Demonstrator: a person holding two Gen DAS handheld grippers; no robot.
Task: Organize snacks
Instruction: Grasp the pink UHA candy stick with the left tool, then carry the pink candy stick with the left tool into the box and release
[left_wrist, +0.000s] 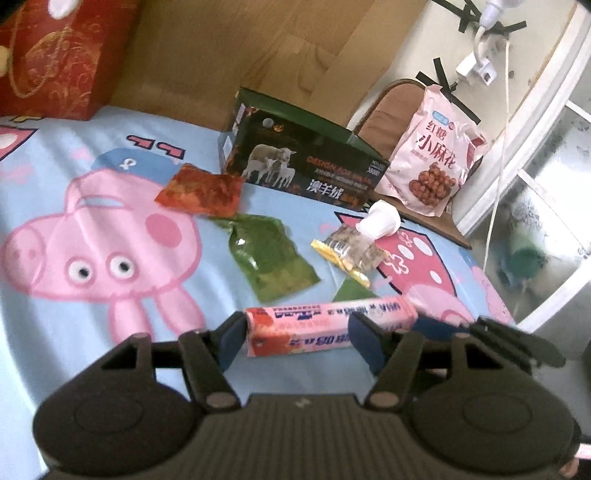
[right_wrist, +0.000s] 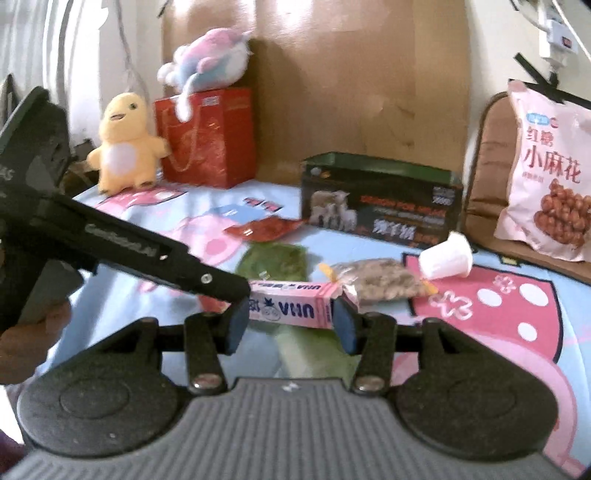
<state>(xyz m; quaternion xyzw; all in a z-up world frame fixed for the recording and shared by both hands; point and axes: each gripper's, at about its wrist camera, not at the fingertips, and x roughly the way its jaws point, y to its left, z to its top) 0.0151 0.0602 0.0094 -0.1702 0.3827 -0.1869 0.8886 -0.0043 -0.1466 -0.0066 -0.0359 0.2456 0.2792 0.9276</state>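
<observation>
Both grippers are clamped on one long pink candy box (left_wrist: 325, 325), held above the bed sheet (left_wrist: 55, 295): the left gripper (left_wrist: 295, 341) at one end, the right gripper (right_wrist: 291, 321) at the other. Beyond it, a dark green carton (left_wrist: 303, 162) is seen with its top open; its contents cannot be told. Loose snack packets (left_wrist: 266, 254) are scattered between. Both grippers are angled downward.

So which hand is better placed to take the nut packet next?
Right, probably: the nut packet lies just beyond the right gripper, though it and the left gripper both hold the pink box.
</observation>
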